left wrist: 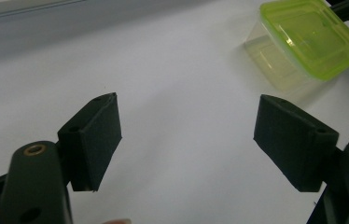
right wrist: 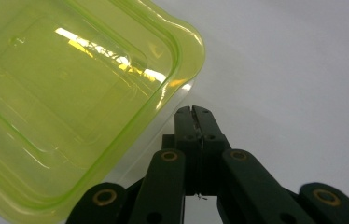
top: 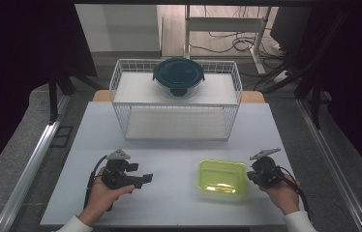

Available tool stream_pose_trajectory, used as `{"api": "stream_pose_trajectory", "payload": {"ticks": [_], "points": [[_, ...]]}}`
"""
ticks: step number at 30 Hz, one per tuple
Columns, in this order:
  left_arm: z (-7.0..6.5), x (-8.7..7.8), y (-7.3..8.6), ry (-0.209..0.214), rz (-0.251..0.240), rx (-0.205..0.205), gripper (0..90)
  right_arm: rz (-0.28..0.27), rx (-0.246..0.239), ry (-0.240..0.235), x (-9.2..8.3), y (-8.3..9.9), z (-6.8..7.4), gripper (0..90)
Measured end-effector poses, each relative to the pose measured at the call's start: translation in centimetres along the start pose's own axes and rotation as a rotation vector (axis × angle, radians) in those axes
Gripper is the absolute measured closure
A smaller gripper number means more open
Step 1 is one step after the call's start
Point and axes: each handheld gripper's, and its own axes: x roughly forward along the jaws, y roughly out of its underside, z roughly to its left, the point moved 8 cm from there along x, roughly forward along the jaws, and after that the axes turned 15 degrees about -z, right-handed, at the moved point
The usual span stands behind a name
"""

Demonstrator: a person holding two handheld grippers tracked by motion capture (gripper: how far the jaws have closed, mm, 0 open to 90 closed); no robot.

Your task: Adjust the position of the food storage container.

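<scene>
White table [top: 169, 193] carries one wire rack [top: 176, 99], two tiers; one round dark-lidded container [top: 178, 76] sits on the top tier, lower tier bare. One yellow-green lidded box [top: 222, 177] rests on the table near the front, right of centre. Two tongs in play. Left gripper [top: 146, 179]: jaws wide apart, nothing between them, well clear of the box. Right gripper [right wrist: 194, 112]: jaws pressed together on nothing, tips just beside the box's corner, contact uncertain. Risk, as judged: closed tips can only nudge, so the light box may skid or spin across the smooth table; the jaws need opening first to grip the rim.
</scene>
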Motion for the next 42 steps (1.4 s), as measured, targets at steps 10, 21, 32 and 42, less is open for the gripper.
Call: {"api": "stream_pose_trajectory", "payload": {"ticks": [10,21,32,42], "points": [[0.0,0.0,0.0,-0.002,-0.002,-0.002,22.6,-0.010,-0.043,-0.049,0.5,-0.8,2.4,89.1],[0.0,-0.1,-0.1,0.000,-0.004,-0.003,22.6,-0.016,-0.089,-0.105,1.6,-1.9,5.4,89.1],[0.0,-0.1,-0.1,-0.002,-0.008,-0.006,22.6,-0.028,-0.148,-0.151,2.9,-3.0,8.1,89.1],[0.1,-0.1,-0.1,-0.006,-0.009,-0.008,22.6,-0.048,-0.185,-0.160,4.6,-4.6,9.4,89.1]]}}
